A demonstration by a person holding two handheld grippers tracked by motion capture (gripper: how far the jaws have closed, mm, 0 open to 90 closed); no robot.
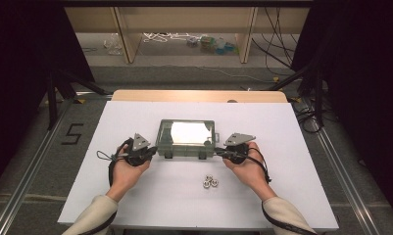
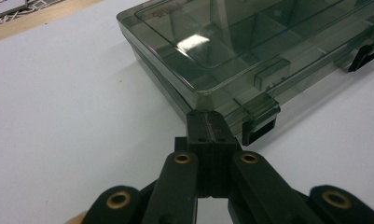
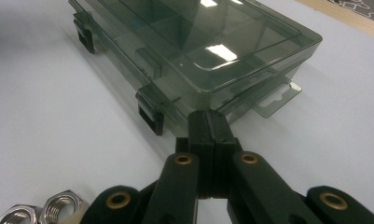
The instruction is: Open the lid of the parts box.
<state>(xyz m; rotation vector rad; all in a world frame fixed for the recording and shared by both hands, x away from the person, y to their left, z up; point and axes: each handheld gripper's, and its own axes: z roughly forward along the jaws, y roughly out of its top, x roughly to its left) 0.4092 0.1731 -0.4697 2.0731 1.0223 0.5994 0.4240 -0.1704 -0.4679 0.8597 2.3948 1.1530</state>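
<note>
High view: my forearms enter from six o'clock, cream sleeves, palms turned inward. My left gripper [image 1: 152,152] meets the near left corner of the box [image 1: 186,138] from nine o'clock; my right gripper [image 1: 219,153] meets its near right corner from three o'clock. The box is a flat, smoke-tinted clear plastic case with a closed lid, lying at the centre of the white table [image 1: 135,196]. Three metal nuts [image 1: 210,181] lie clustered at six o'clock of the box, apart from it.

Left gripper view: my black jaws are pressed together, tips against the box [image 2: 250,51] corner. Inner dividers show through the glossy lid; a dark latch [image 2: 260,123] sits at two o'clock of the tips.

Right gripper view: jaws likewise pressed together at the box [image 3: 198,51] corner. A latch [image 3: 150,112] sits at ten o'clock, a hang tab [image 3: 278,95] at two o'clock. Two hexagonal steel nuts [image 3: 40,210] lie at eight o'clock.
</note>
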